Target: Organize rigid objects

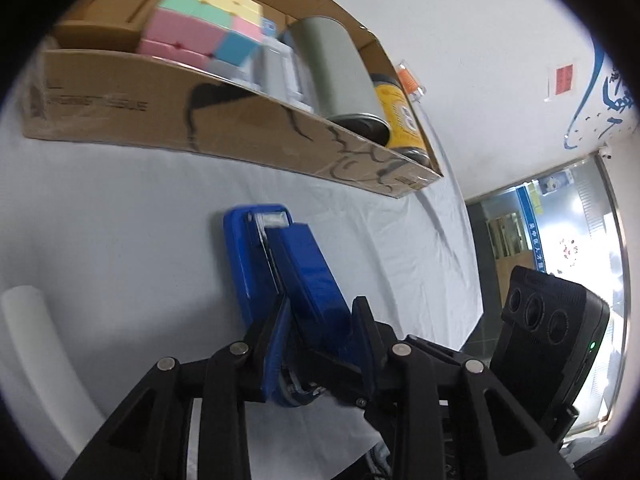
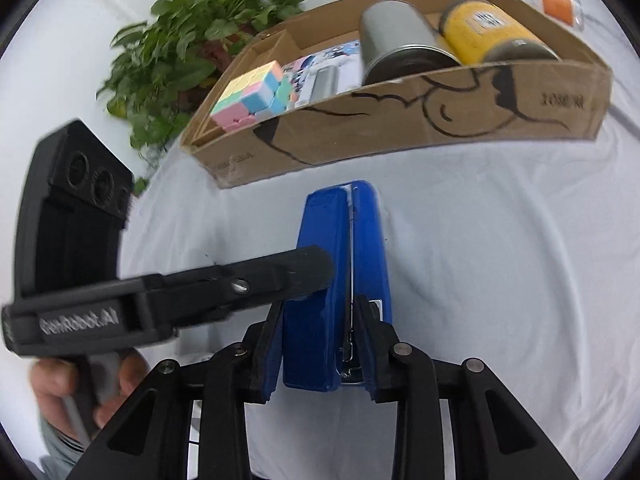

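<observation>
A blue stapler (image 1: 288, 264) lies over the white cloth in front of a low cardboard box (image 1: 240, 128). My left gripper (image 1: 320, 320) is shut on its rear end. In the right wrist view the stapler (image 2: 340, 264) sits between my right gripper (image 2: 318, 328) fingers, which close on its rear. The left gripper's finger (image 2: 280, 272) presses the stapler's left side there. The box (image 2: 400, 120) holds a pastel puzzle cube (image 2: 256, 96), a grey tin (image 2: 400, 40) and a yellow jar (image 2: 492, 32).
A potted green plant (image 2: 180, 40) stands left of the box. An orange packet (image 2: 556, 2) lies behind the box. The right gripper's body (image 1: 552, 340) is at the right in the left wrist view. A white cylinder (image 1: 32, 328) lies at the left.
</observation>
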Available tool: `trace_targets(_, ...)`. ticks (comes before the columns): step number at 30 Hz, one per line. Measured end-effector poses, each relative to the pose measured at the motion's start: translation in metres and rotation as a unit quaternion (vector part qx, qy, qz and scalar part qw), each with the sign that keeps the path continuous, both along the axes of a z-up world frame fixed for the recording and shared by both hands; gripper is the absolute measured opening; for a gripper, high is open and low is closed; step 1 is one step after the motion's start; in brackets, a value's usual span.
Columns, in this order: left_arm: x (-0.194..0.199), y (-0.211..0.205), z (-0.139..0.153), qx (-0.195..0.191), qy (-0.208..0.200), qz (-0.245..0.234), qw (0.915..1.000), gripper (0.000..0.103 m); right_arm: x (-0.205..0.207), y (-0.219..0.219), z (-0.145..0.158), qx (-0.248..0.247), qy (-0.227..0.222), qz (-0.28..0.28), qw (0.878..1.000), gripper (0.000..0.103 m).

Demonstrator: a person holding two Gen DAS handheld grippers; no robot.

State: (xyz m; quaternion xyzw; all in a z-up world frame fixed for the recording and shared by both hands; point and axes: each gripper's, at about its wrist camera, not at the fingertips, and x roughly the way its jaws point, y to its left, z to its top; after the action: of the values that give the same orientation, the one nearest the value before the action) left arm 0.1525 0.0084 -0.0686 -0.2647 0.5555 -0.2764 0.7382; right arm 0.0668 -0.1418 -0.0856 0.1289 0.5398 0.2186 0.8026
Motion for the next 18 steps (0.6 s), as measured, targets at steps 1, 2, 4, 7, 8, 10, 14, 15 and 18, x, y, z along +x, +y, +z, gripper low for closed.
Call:
trace_targets(1, -0.001, 0.004, 0.001, 0.004, 0.0, 0.0, 1.0, 0.051, 0.0, 0.006, -0.004, -0.031, -0.001, 0.0, 1.0, 0.03)
trace_targets(2, -0.001, 0.012, 0.0, 0.011, 0.001, 0.01, 0.9999, 0.059, 0.002, 0.008, -0.003, -0.037, -0.013, 0.0, 0.999, 0.029)
trace_targets(4, 0.001, 0.024, -0.006, 0.019, 0.011, 0.035, 0.9991, 0.064, 0.001, 0.018, -0.001, -0.06, -0.025, 0.004, 0.998, 0.03)
trace_targets(7, 0.004, 0.032, -0.015, 0.008, 0.027, 0.043, 0.9987, 0.064, 0.004, 0.039, 0.0, -0.1, -0.058, 0.023, 0.993, 0.028)
trace_targets(8, 0.005, 0.031, -0.017, 0.008, 0.029, 0.039, 0.9988, 0.064, 0.013, 0.047, 0.0, -0.108, -0.067, 0.025, 0.992, 0.026)
trace_targets(10, 0.007, 0.03, -0.02, 0.005, 0.033, 0.039, 0.9987, 0.064, 0.019, 0.047, 0.001, -0.093, -0.054, 0.016, 0.994, 0.026)
trace_targets(14, 0.01, 0.029, -0.025, -0.002, 0.034, 0.037, 0.9987, 0.067, 0.029, 0.017, -0.006, 0.035, 0.027, -0.025, 0.999, 0.024)
trace_targets(15, 0.011, 0.03, -0.026, -0.014, 0.035, 0.035, 0.9987, 0.064, 0.029, 0.01, -0.008, 0.069, 0.05, -0.034, 0.996, 0.024)
trace_targets(18, 0.01, 0.026, -0.028, -0.034, 0.032, 0.024, 0.9986, 0.051, 0.026, 0.004, -0.011, 0.111, 0.083, -0.039, 0.99, 0.022)
